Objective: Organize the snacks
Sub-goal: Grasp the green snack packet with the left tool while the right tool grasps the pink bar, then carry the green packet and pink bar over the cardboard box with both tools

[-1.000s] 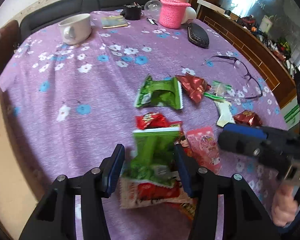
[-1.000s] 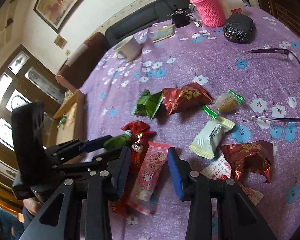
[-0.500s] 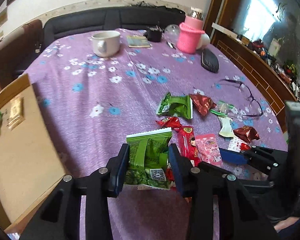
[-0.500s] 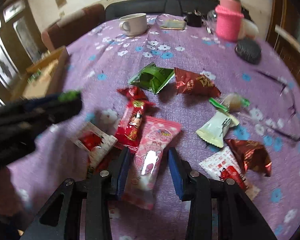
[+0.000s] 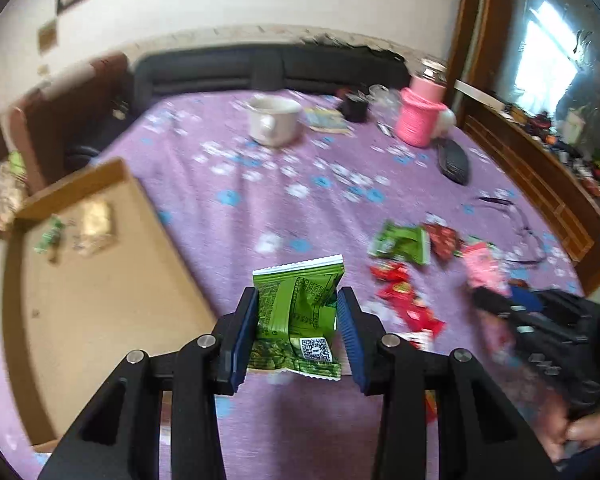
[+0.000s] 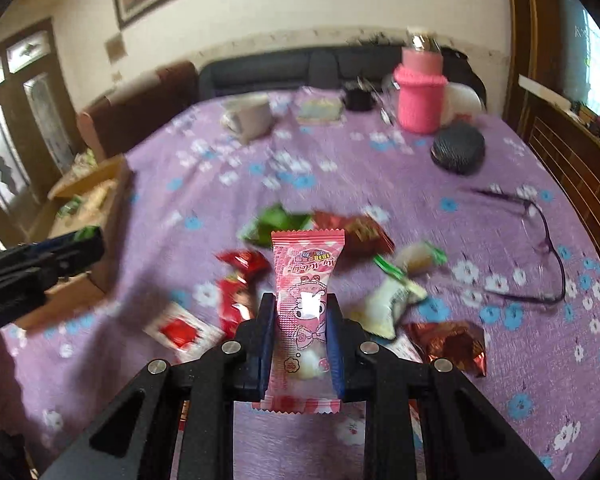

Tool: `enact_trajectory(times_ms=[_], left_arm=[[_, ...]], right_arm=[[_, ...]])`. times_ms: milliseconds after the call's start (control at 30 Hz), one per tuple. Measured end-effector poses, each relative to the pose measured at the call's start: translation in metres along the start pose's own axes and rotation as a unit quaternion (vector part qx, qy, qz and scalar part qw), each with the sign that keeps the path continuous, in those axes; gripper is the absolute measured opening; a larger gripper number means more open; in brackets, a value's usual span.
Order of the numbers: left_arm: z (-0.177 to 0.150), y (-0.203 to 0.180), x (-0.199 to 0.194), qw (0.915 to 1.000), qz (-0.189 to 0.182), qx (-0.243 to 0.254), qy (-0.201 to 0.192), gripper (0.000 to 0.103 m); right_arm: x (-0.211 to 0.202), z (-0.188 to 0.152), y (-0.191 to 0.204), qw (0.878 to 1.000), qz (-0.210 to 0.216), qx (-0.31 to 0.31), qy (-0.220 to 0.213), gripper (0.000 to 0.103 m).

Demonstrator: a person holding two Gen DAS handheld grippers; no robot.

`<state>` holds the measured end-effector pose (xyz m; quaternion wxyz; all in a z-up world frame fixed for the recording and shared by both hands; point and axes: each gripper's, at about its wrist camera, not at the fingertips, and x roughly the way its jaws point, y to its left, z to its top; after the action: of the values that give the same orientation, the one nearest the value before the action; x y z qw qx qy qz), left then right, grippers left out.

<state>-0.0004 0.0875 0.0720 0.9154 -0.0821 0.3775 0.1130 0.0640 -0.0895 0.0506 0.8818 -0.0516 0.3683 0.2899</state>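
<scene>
Left wrist view: the left tool (image 5: 297, 320) was clamped on a green snack packet (image 5: 298, 316), lifted near the cardboard box (image 5: 100, 280) — few snacks inside.

Right wrist view: the right tool (image 6: 300, 330) gripped a pink candy packet (image 6: 305, 308); many wrapped snacks (image 6: 384, 308) remained on the surface (image 6: 500, 360).

Bare cloth (image 5: 236, 240) between cardboard box (image 5: 100, 280) and snack pile (image 5: 404, 280).

Glossy plastic green packet (image 5: 296, 312) and pink packet (image 6: 306, 304); matt cardboard box (image 5: 96, 300); purple cloth tablecloth (image 5: 260, 208).
</scene>
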Motion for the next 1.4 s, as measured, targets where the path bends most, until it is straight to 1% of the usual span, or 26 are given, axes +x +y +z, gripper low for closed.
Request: enact_trajectory(times_ms=[100,200,300,467,700,833,967,1067,1133,1233,1300,1400], left_arm=[[-0.002,0.007,-0.006,0.9992,0.035,-0.004,-0.022,0.039],[-0.003,0.014,-0.013,0.9949,0.088,0.002,-0.048,0.039],[-0.004,0.022,-0.022,0.9902,0.122,0.002,-0.067,0.039],[-0.006,0.034,-0.035,0.9819,0.166,0.002,-0.091,0.039],[-0.009,0.052,-0.048,0.9749,0.194,-0.008,-0.108,0.039],[-0.011,0.061,-0.054,0.9725,0.203,-0.015,-0.114,0.039],[-0.012,0.071,-0.058,0.9719,0.204,-0.025,-0.115,0.039],[-0.011,0.081,-0.061,0.9736,0.198,-0.034,-0.109,0.039],[-0.010,0.090,-0.062,0.9763,0.186,-0.045,-0.102,0.039],[-0.010,0.115,-0.066,0.9823,0.150,-0.075,-0.083,0.039],[-0.010,0.131,-0.067,0.9846,0.131,-0.092,-0.071,0.039],[-0.012,0.153,-0.065,0.9858,0.109,-0.116,-0.053,0.039]], right_arm=[[-0.009,0.001,0.010,0.999,0.017,-0.016,-0.025,0.024],[-0.013,0.001,0.017,0.998,0.029,-0.028,-0.040,0.024],[-0.015,0.000,0.022,0.998,0.038,-0.031,-0.045,0.024],[-0.017,-0.001,0.029,0.997,0.039,-0.039,-0.049,0.025],[-0.017,0.000,0.047,0.996,0.061,-0.051,-0.028,0.025],[-0.019,0.007,0.059,0.995,0.086,-0.051,-0.018,0.025],[-0.018,0.020,0.080,0.992,0.107,-0.062,-0.011,0.025],[-0.010,0.035,0.099,0.989,0.133,-0.064,0.009,0.025],[-0.005,0.044,0.111,0.987,0.146,-0.063,0.018,0.025],[0.009,0.060,0.130,0.983,0.170,-0.058,0.040,0.025],[0.019,0.068,0.145,0.980,0.184,-0.059,0.052,0.025],[0.034,0.078,0.166,0.977,0.195,-0.061,0.066,0.025]])
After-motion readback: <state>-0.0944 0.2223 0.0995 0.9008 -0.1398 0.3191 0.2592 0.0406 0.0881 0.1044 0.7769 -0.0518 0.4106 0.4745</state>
